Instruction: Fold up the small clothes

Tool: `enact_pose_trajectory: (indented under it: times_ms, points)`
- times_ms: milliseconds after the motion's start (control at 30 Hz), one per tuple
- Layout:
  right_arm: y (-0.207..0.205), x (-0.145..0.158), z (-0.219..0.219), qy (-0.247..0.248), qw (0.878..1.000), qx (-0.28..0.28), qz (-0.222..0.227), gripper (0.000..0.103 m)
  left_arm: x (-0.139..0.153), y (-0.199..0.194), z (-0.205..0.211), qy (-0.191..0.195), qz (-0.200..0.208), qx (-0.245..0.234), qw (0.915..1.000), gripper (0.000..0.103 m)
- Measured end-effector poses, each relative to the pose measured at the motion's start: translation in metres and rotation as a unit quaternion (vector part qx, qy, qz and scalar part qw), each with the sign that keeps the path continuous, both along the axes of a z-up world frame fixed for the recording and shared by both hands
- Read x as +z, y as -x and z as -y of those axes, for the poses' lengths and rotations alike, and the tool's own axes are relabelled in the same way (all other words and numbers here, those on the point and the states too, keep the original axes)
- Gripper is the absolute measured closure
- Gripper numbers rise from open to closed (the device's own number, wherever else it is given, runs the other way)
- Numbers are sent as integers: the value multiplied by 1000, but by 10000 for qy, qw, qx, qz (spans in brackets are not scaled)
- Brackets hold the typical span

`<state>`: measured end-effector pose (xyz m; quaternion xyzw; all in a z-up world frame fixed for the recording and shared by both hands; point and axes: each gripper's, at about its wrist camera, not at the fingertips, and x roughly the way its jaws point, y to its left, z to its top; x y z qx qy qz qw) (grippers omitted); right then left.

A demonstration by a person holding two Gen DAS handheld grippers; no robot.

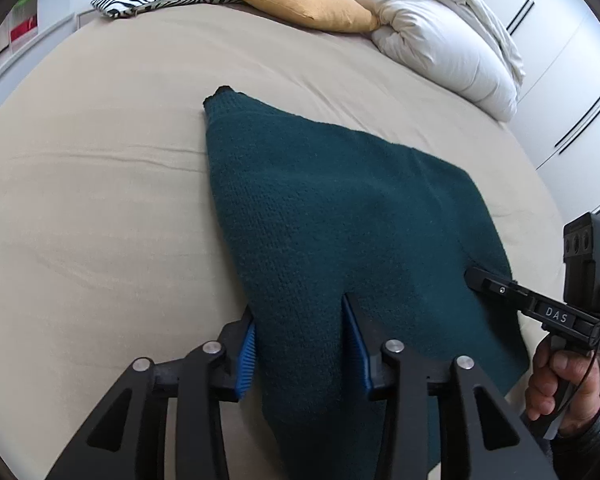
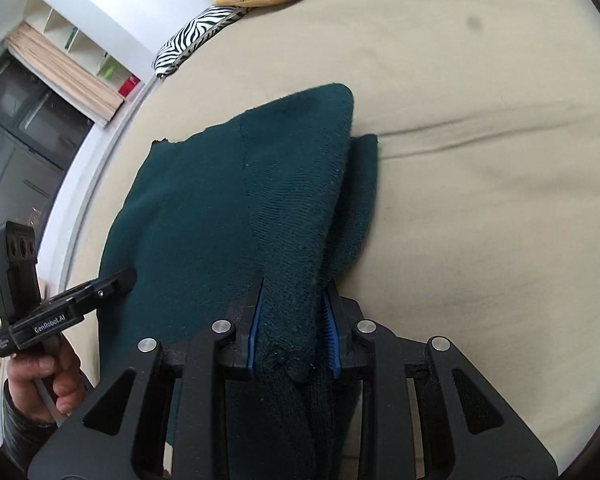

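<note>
a dark teal knit garment (image 1: 340, 208) lies partly folded on the beige bed (image 1: 100, 180). the left gripper (image 1: 300, 320) pinches its near edge between blue pads, and the right gripper (image 2: 294, 300) clamps a bunched fold at its other near corner.

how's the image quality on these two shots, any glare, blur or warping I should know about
Left wrist view: even daylight, no glare, sharp knit on the dark teal knitted garment; fisheye bows the beige bed sheet into a dome. Right wrist view: same soft light and warping, dark vignette corners, the left gripper slightly soft near the edge.
</note>
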<state>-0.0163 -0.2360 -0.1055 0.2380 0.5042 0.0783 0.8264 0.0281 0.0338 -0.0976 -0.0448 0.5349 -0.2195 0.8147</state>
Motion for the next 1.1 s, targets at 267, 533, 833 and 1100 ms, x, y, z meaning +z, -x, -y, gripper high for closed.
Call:
enact_pose_trajectory:
  times_ms: [267, 533, 833, 1100]
  points:
    - [-3, -23, 11, -436, 9989, -57, 136, 79, -6, -4, 2, -69, 93, -48, 9999, 53]
    - [16, -23, 14, -357, 9990, -85, 258, 79, -7, 1, 0, -105, 238, 53, 9996, 44]
    - [44, -11, 38, -694, 9958, -470, 361, 63, 8, 17, -15, -2, 313, 433, 9986, 39]
    - [73, 21, 69, -107, 9911, -1242, 464, 57, 50, 41, -32, -184, 1222, 846, 9887, 37]
